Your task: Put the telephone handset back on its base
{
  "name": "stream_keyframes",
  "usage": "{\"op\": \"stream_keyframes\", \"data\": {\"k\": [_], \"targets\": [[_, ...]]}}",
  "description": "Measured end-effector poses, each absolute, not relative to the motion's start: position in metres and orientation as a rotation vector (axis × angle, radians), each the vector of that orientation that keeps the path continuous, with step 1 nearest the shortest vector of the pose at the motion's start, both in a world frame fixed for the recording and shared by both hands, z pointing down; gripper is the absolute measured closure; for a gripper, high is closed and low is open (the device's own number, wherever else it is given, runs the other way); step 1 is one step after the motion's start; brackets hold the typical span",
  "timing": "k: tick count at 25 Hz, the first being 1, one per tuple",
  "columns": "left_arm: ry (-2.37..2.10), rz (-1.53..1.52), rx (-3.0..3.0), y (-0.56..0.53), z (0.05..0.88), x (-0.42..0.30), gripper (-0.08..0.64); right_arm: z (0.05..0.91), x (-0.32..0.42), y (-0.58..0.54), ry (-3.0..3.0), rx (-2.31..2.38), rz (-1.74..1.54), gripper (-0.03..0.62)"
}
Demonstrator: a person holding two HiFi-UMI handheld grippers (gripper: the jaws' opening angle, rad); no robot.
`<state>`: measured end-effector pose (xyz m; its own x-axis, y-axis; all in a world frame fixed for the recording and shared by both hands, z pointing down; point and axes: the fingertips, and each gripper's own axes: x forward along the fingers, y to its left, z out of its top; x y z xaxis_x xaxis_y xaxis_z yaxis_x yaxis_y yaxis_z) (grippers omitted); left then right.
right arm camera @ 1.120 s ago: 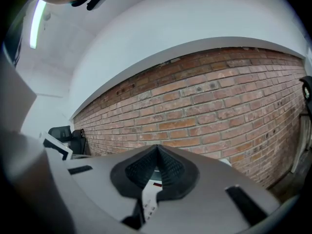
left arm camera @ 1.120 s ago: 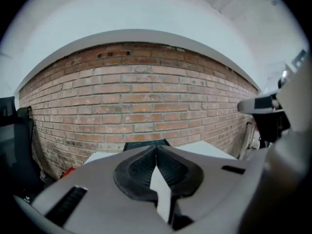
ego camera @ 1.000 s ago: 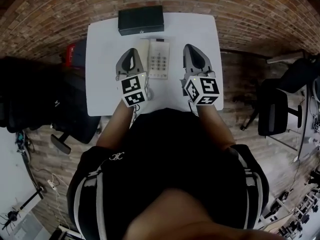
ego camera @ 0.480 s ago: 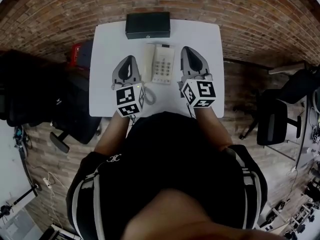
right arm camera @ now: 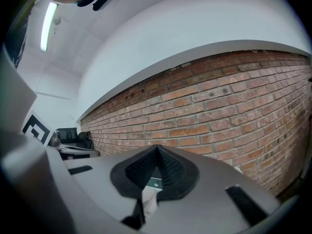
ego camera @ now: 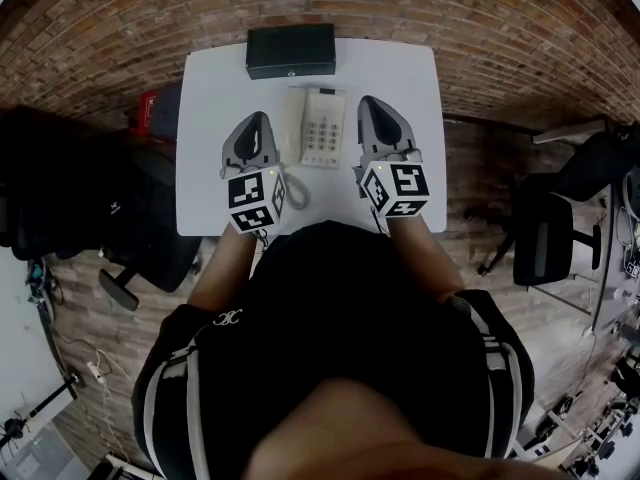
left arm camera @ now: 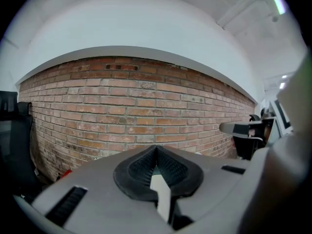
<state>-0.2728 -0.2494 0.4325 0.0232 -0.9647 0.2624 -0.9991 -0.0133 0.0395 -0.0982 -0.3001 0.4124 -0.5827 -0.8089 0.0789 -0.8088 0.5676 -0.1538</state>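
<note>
A white telephone [ego camera: 325,128] lies in the middle of the white table [ego camera: 210,98]. Its handset [ego camera: 294,126] lies along the left side of the base, beside the keypad, and a coiled cord [ego camera: 296,194] trails toward me. My left gripper [ego camera: 256,120] rests on the table just left of the telephone, shut and holding nothing. My right gripper [ego camera: 369,102] rests just right of it, also shut and holding nothing. In the left gripper view the left gripper [left arm camera: 156,148] points at a brick wall [left arm camera: 136,106]. The right gripper [right arm camera: 157,146] does the same in the right gripper view.
A black box [ego camera: 291,50] stands at the table's far edge, behind the telephone. A dark office chair [ego camera: 130,218] and a red object [ego camera: 150,108] sit left of the table. Another chair [ego camera: 545,233] is off to the right.
The head view has shifted a little, so the table sits slightly higher and further right in the picture. Both grippers stay beside the telephone with jaws shut.
</note>
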Motion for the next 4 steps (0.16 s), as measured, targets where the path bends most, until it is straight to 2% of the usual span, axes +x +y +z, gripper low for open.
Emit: {"op": "stream_keyframes", "data": {"k": [4], "targets": [[-2.026,0.229,2.093,-0.2511,0.4329,-0.2711,0.555,0.4128,-0.0971,-0.3011,2.781,-1.445,-0.277,0.594]]}}
